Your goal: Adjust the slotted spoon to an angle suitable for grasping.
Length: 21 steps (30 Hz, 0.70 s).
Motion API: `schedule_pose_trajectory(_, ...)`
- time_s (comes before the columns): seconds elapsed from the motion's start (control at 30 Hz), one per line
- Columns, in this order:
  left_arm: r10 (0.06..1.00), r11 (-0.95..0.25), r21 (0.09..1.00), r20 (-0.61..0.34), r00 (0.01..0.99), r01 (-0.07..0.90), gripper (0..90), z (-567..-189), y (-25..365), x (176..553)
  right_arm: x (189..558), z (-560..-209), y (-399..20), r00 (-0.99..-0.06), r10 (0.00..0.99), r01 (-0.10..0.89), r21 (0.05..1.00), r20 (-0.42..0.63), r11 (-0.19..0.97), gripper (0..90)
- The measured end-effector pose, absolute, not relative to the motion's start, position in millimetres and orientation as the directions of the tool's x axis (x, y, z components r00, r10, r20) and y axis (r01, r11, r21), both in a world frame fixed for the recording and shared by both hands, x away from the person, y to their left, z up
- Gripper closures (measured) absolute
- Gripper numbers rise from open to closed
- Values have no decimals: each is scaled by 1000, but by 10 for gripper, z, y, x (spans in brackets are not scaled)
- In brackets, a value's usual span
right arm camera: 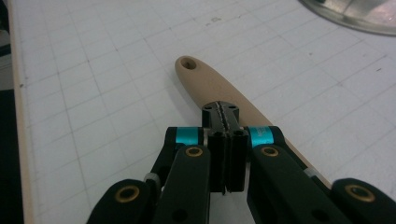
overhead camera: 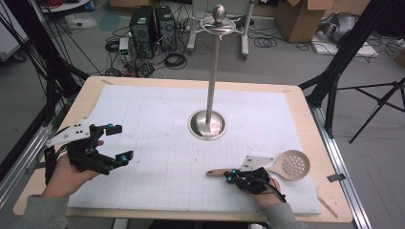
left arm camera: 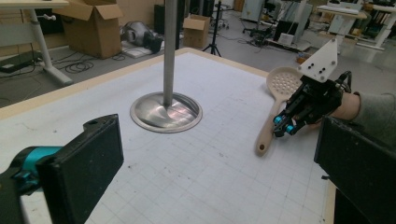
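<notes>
While closed, the right claw [right arm camera: 225, 122] hovers above the spoon handle [right arm camera: 210, 84].

Spoon [right arm camera: 219, 88] handle is hidden under the closed right gripper [right arm camera: 225, 114]; whether it is touched cannot be told. Spoon bowel is cut off behind that gripper. Stand base [right arm camera: 359, 14] beyond its tips is clipped by the top edge. Left gripper [left arm camera: 210, 158] jaws are cropped at the bottom edge.
</notes>
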State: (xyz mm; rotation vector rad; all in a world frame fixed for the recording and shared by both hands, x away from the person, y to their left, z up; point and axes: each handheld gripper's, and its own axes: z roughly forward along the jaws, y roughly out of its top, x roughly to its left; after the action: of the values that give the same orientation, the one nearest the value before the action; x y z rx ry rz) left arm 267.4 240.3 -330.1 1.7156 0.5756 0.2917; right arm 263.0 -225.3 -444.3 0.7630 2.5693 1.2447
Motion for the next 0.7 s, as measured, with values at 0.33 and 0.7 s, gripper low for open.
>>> schedule_pose_trajectory(0.33, 536, -139, 966, -110, 837, 216, 18, -3308, 2445, 2639, 2721, -4475, -2193, -830, 555, 390, 771, 58, 503, 900)
schedule_pose_trajectory(0.7, 563, -142, 964, -109, 819, 226, 18, -3326, 2567, 2553, 2936, -4477, -2126, -787, 616, 409, 774, 32, 483, 900)
